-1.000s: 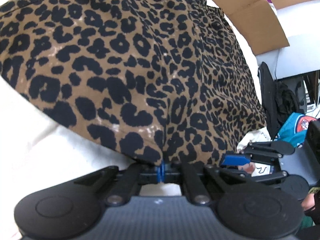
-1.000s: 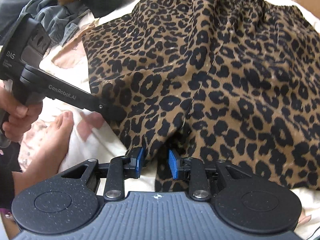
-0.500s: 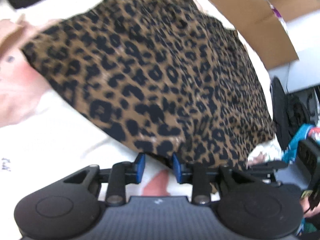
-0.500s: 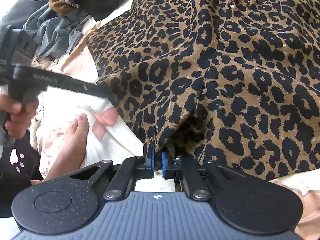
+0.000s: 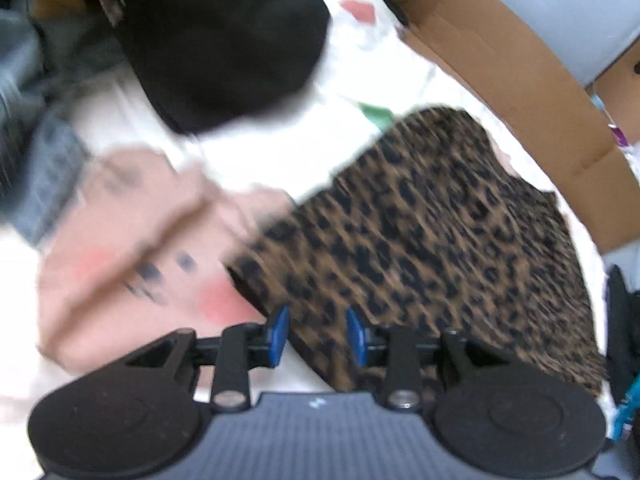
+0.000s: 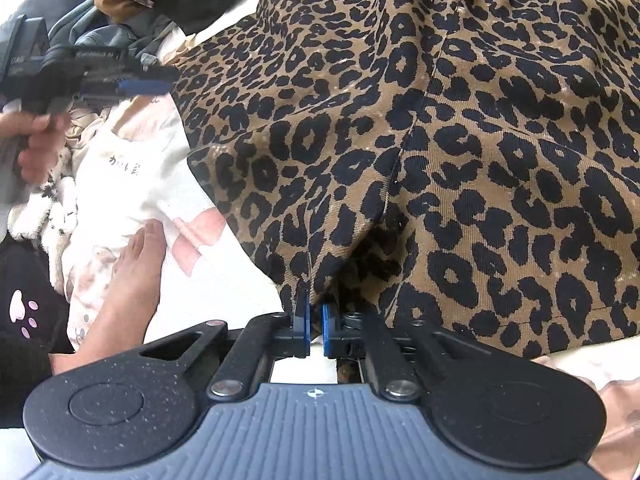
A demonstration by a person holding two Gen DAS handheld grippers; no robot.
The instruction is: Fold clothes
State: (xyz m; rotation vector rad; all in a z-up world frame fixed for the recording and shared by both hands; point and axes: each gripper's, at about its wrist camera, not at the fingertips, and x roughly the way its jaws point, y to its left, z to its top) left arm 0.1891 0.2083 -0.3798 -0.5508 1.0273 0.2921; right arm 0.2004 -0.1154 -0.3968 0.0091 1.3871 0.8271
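Observation:
A leopard-print garment (image 6: 460,140) lies spread over a white printed sheet (image 6: 132,184). My right gripper (image 6: 315,322) is shut on the garment's near hem, and the cloth bunches up from the blue pads. My left gripper (image 5: 316,334) is open, its blue pads apart over a corner of the same garment (image 5: 432,240); this view is blurred by motion. The left gripper also shows in the right wrist view (image 6: 140,86), held at the garment's left edge.
A black garment (image 5: 224,36) and grey-blue clothes (image 6: 100,28) are piled at the far left. A cardboard box (image 5: 520,80) borders the sheet on the right. A bare foot (image 6: 128,272) rests on the sheet near my right gripper.
My left gripper opened, let go of the garment's hem and swung left. My right gripper closed on the hem and holds it.

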